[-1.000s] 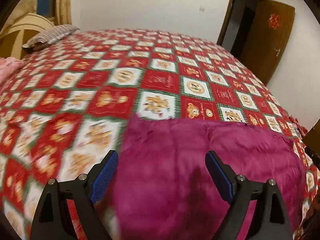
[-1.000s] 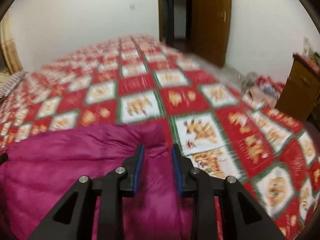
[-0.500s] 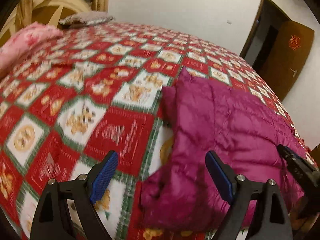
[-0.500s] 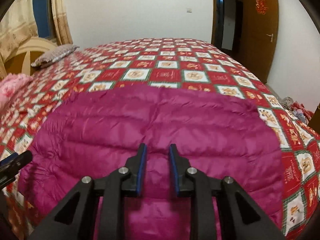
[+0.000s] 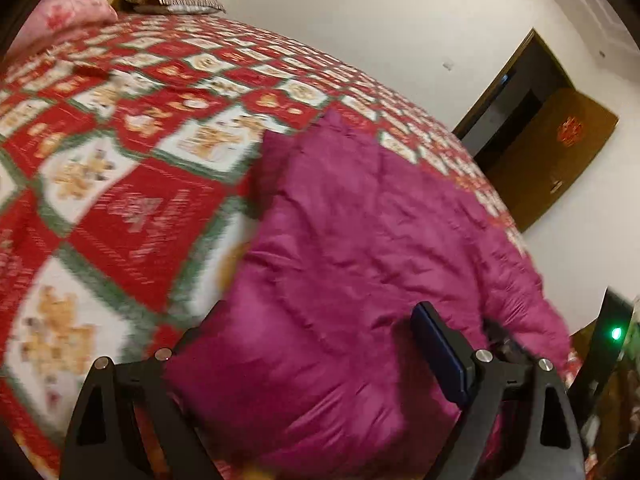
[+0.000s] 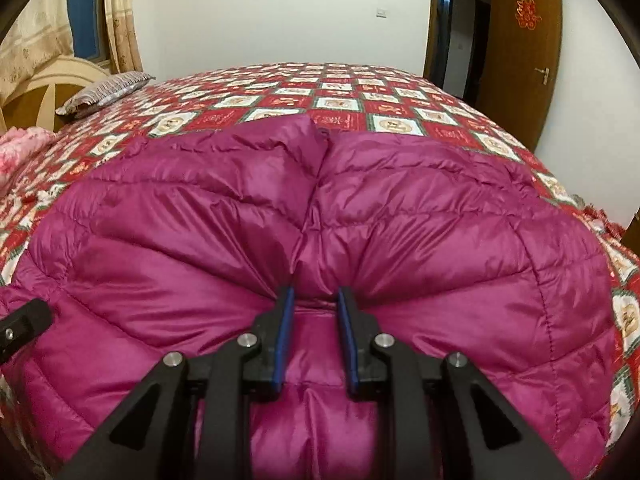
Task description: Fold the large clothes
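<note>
Magenta quilted down jacket (image 6: 400,240) lay spread across the near part of the bed (image 5: 140,208), on its red, white and green patchwork bedspread. Compared with half a second earlier, the right hand-held gripper (image 6: 314,320) had come down from above the padding, and the fabric now bunched between its narrowly parted blue pads; creases radiated from that point. This suggested a pinch at the jacket's near middle, along the centre seam, probably in preparation for the next fold.

The left hand-held gripper (image 5: 320,344) had swung from beside the jacket's left edge to straddle its near corner. Its jaws stood wide apart, unclosed, with the padded fabric swelling between them and covering the left pad; the left-wrist view was motion-blurred.

Pose: the right tool pointed level along the jacket toward the far wall, while the left was rolled and angled rightward across the garment. A striped pillow (image 6: 104,92) and pink blanket (image 5: 68,16) lay at the headboard end.
</note>
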